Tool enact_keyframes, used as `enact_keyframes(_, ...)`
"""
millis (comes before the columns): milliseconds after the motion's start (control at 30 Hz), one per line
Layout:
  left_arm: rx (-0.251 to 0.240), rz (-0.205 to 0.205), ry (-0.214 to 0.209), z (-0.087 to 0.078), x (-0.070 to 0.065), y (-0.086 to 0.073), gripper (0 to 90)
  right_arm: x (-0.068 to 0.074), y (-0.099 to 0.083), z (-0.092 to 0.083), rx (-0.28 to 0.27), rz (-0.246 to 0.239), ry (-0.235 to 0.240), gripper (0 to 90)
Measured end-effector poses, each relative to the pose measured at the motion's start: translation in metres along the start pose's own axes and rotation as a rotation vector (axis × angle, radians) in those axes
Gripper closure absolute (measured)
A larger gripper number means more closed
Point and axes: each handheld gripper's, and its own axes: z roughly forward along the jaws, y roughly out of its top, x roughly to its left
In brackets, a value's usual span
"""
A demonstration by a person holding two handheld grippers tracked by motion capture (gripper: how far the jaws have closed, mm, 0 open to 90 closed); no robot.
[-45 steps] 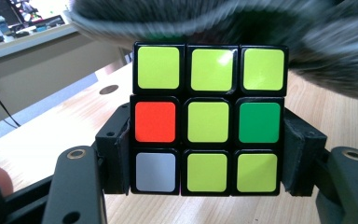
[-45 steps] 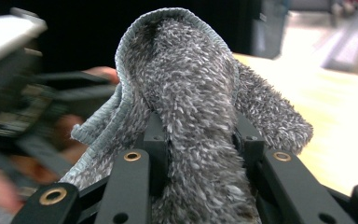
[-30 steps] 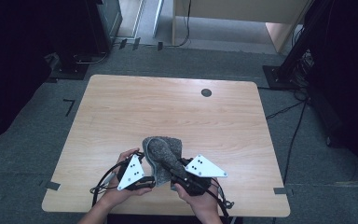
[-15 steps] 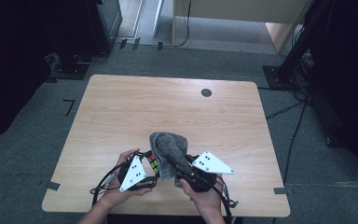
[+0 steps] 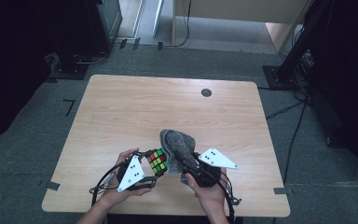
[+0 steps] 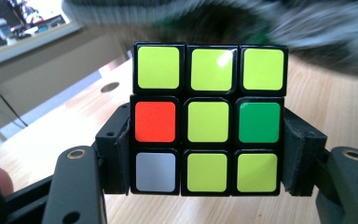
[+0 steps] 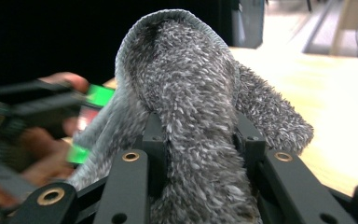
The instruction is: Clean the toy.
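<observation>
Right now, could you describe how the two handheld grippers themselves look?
Both are black. The left gripper and the right gripper each carry a pale grey three-cornered plate with small dark dots on top. Their jaws are black bars with round metal-ringed holes. Black cables loop back from each toward the table edge. No sleeves are visible on the forearms.

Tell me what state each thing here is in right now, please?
Puzzle cube: scrambled, clamped between the left tool's jaws, raised off the table.
Grey fuzzy cloth: bunched up, pinched in the right tool's jaws, close beside the cube.
Left tool: shut on the cube.
Right tool: shut on the cloth.
Wooden table: bare, with a small dark round spot near its far edge.
</observation>
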Motion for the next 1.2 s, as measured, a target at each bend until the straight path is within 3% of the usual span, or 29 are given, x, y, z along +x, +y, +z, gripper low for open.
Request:
enact_keyframes(133,0.006,0.001,-0.008,0.001,-0.001,0.000,34.3,0.021,0.003,0.000,-0.017,-0.073,0.071,65.2)
enact_keyframes(200,0.003,0.007,-0.008,0.000,-0.002,0.001,34.3,0.026,0.002,0.002,-0.005,-0.098,0.081,65.2)
enact_keyframes(300,-0.006,0.007,-0.009,-0.002,-0.001,0.001,34.2,0.020,-0.001,0.005,0.002,-0.069,0.080,65.1)
enact_keyframes(467,-0.026,-0.009,-0.012,-0.004,0.002,0.002,34.3,-0.001,-0.003,0.005,0.031,-0.001,0.004,65.4)
enact_keyframes(533,-0.019,-0.012,-0.011,-0.003,0.003,0.001,34.3,-0.004,-0.003,0.003,0.029,0.019,-0.004,65.4)
enact_keyframes(633,0.008,-0.013,-0.023,0.000,0.003,0.000,34.3,0.005,0.001,-0.001,-0.006,0.004,0.029,65.4)
enact_keyframes(700,0.018,-0.001,-0.030,0.002,0.000,0.000,34.3,0.017,0.003,0.000,-0.012,-0.022,0.076,65.4)
enact_keyframes(767,0.010,-0.001,-0.038,0.002,-0.002,0.001,34.3,0.023,0.003,0.001,-0.002,-0.048,0.094,65.4)
enact_keyframes(867,0.008,0.007,-0.036,0.000,-0.002,0.003,34.3,0.021,0.000,0.004,0.003,-0.047,0.090,65.3)
enact_keyframes(1067,-0.025,-0.016,-0.034,-0.005,0.003,0.003,34.2,-0.005,-0.004,0.004,0.031,0.010,-0.014,65.5)
enact_keyframes(1200,0.005,-0.008,-0.033,0.000,0.002,0.001,34.2,0.001,-0.001,0.000,0.002,0.005,0.007,65.5)
